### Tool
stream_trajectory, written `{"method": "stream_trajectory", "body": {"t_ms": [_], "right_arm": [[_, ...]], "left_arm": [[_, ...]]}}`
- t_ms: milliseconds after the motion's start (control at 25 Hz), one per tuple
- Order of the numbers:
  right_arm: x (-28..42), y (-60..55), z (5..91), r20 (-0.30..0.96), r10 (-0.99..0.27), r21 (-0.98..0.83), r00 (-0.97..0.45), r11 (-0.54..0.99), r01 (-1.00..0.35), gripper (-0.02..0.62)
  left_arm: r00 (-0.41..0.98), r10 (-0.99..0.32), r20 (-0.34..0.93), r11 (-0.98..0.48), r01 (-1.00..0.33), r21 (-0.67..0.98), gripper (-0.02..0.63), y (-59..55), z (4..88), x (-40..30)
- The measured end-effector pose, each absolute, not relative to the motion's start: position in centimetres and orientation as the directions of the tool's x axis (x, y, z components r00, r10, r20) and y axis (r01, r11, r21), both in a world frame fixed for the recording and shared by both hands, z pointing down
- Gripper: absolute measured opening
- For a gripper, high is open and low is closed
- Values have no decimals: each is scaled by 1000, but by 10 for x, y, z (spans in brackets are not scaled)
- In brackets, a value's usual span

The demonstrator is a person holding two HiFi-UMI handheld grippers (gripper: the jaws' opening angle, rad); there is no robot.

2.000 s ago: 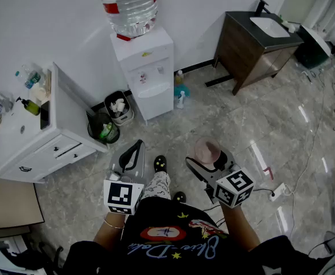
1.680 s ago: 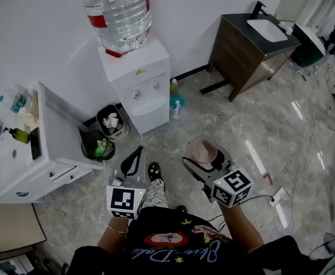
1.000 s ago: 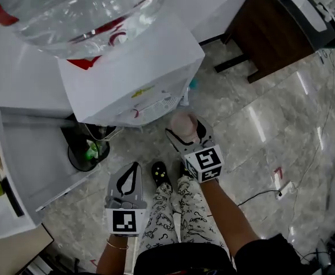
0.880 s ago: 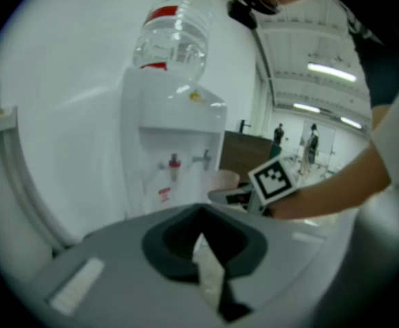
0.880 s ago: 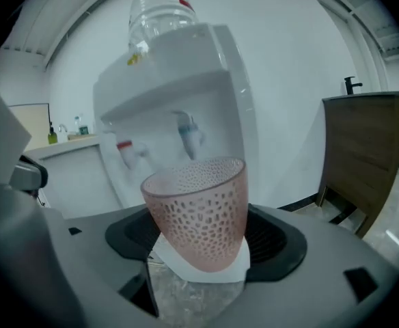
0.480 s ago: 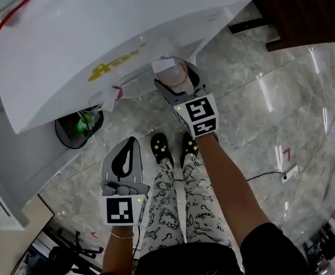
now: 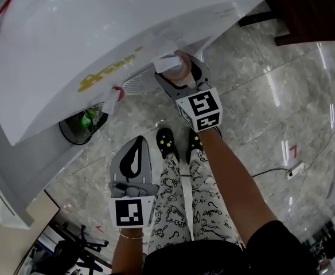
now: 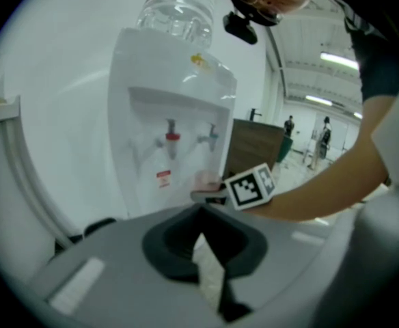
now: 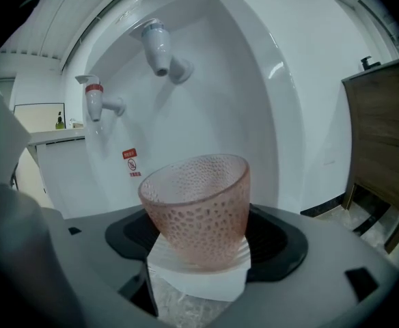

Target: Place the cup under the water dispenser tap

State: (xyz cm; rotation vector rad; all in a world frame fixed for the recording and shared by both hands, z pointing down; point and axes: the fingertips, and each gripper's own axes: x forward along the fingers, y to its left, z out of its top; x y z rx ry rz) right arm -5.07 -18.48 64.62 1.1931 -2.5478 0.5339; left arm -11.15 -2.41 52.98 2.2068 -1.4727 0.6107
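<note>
A pink dimpled glass cup [image 9: 196, 207] stands upright between my right gripper's [image 9: 198, 268] white pads, and the gripper is shut on it. In the head view the cup [image 7: 182, 69] and right gripper [image 7: 179, 76] are inside the white water dispenser's [image 7: 127, 33] recess. The pale-capped tap [image 9: 160, 46] hangs above and a little left of the cup; the red tap [image 9: 93, 98] is farther left. My left gripper [image 7: 135, 145] hangs low over the floor, shut on nothing. From its view I see the dispenser [image 8: 175, 115], both taps and the cup [image 8: 203, 180].
A black bin [image 7: 81, 128] with green rubbish stands left of the dispenser beside a white cabinet [image 7: 12, 171]. A dark wooden cabinet [image 7: 311, 10] is at the right. The person's feet in black slippers [image 7: 166, 142] stand on the marble floor; a cable [image 7: 271, 171] lies at the right.
The person has walked up to the dispenser and my right gripper has carried the cup forward into the tap recess. In the last half second it barely shifts. The left gripper stays low.
</note>
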Motion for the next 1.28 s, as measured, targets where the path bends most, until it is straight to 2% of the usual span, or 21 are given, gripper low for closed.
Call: {"method": "stream_trajectory", "body": {"t_ms": [200, 560, 760, 800, 840, 880, 1040, 1160, 1280], "right_arm": [[-50, -183, 646, 390, -655, -264, -647, 593, -760, 356], [-42, -152, 676, 536, -565, -263, -628, 595, -760, 356], [-21, -96, 629, 451, -563, -427, -692, 544, -722, 353], [-20, -81, 613, 440, -539, -445, -718, 564, -696, 340], [-19, -64, 598, 442, -509, -449, -739, 588, -673, 240], [-19, -46, 581, 446, -481, -453, -755, 606, -653, 29], [-8, 3, 489, 431, -434, -502, -791, 613, -610, 14], [5, -3, 402, 360, -497, -491, -790, 619, -613, 14], [18, -24, 317, 277, -573, -449, -772, 633, -631, 14]], "left_arm": [[328, -786, 524, -270, -945, 187, -2, -30, 518, -123], [312, -795, 520, -224, -948, 227, -2, -18, 515, -130], [315, -801, 510, -247, -949, 198, -2, -15, 496, -123], [320, -804, 502, -253, -947, 199, -2, -16, 488, -121], [328, -807, 492, -258, -944, 205, -2, -17, 477, -119], [336, -810, 481, -266, -941, 209, -2, -16, 464, -116], [375, -802, 465, -321, -927, 195, -2, -9, 397, -108], [442, -792, 421, -406, -896, 177, -2, -9, 342, -101], [444, -810, 382, -409, -896, 175, -2, -15, 295, -107]]}}
